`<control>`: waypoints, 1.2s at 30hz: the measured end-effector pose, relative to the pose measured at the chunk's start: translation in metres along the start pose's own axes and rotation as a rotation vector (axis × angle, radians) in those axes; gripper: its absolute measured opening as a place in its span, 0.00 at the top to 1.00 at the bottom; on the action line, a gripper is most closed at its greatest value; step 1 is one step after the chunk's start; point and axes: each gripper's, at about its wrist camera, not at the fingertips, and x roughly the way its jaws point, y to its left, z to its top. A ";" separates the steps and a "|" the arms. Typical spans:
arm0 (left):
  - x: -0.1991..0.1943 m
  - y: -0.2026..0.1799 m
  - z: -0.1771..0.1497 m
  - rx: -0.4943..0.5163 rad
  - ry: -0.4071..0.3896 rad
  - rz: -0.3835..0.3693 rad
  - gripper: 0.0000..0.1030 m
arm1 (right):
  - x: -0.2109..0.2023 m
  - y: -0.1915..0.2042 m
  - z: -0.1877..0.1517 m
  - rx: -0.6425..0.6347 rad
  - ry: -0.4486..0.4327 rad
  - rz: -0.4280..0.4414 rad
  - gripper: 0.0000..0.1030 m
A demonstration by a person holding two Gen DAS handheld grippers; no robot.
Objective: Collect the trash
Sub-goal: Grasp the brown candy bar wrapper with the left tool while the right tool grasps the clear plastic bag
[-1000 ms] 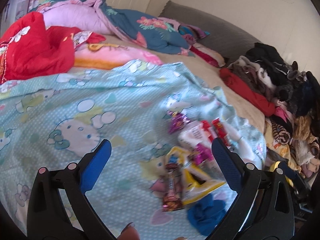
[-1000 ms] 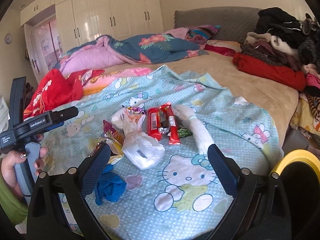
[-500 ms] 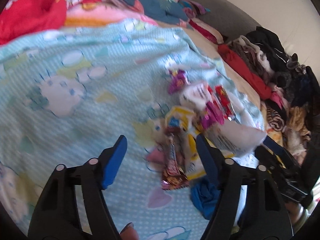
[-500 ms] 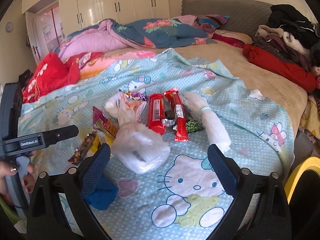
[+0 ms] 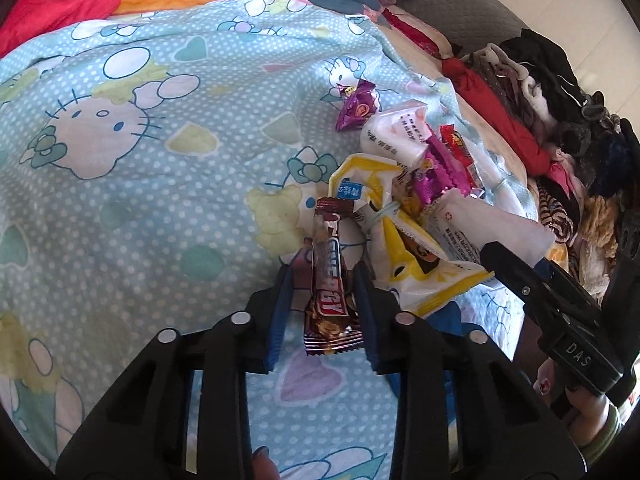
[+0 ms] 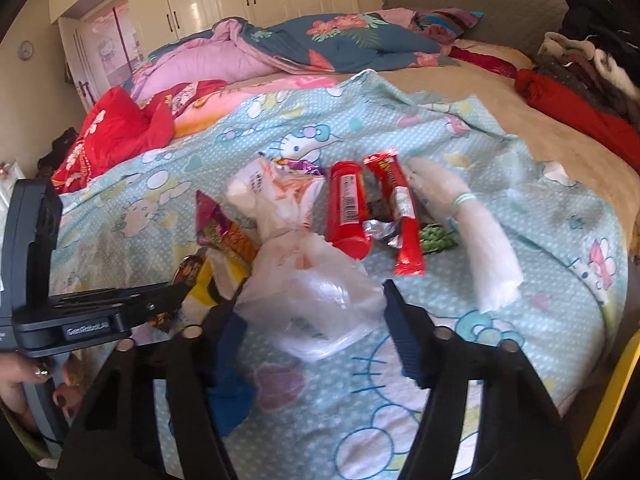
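Note:
A heap of trash lies on the Hello Kitty sheet point(image 5: 120, 184). My left gripper point(image 5: 323, 280) has its blue pads on both sides of a brown candy bar wrapper point(image 5: 329, 280), nearly closed on it. Beside it lie a yellow wrapper point(image 5: 416, 256), a pink wrapper point(image 5: 436, 172) and a purple one point(image 5: 358, 106). My right gripper point(image 6: 312, 304) is open around a clear white plastic bag point(image 6: 312, 292), not gripping it. A red tube point(image 6: 347, 208), a red bar wrapper point(image 6: 402, 216) and a white roll point(image 6: 476, 232) lie beyond. The left gripper also shows in the right wrist view point(image 6: 100, 312).
A blue cloth point(image 6: 228, 388) lies at the sheet's near edge. Piled quilts point(image 6: 320, 44) and a red garment point(image 6: 116, 132) sit at the back, clothes point(image 5: 540, 92) along the right side. A yellow rim point(image 6: 612, 396) shows at lower right.
My left gripper dropped to the heap and narrowed around the brown candy bar wrapper. My right gripper moved forward and closed partly around the plastic bag.

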 end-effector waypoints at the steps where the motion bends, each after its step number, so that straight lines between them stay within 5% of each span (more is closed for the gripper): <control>1: 0.000 0.000 0.000 0.000 0.000 0.002 0.80 | -0.003 0.001 -0.001 0.001 -0.008 0.008 0.48; 14: -0.014 0.003 0.005 -0.002 -0.030 -0.009 0.86 | -0.059 -0.012 -0.009 0.109 -0.135 0.093 0.52; 24: -0.054 -0.027 0.022 0.061 -0.143 -0.058 0.86 | -0.088 -0.013 -0.011 0.115 -0.183 0.079 0.52; 36: -0.074 -0.077 0.020 0.172 -0.180 -0.112 0.86 | -0.121 -0.027 -0.016 0.138 -0.239 0.034 0.52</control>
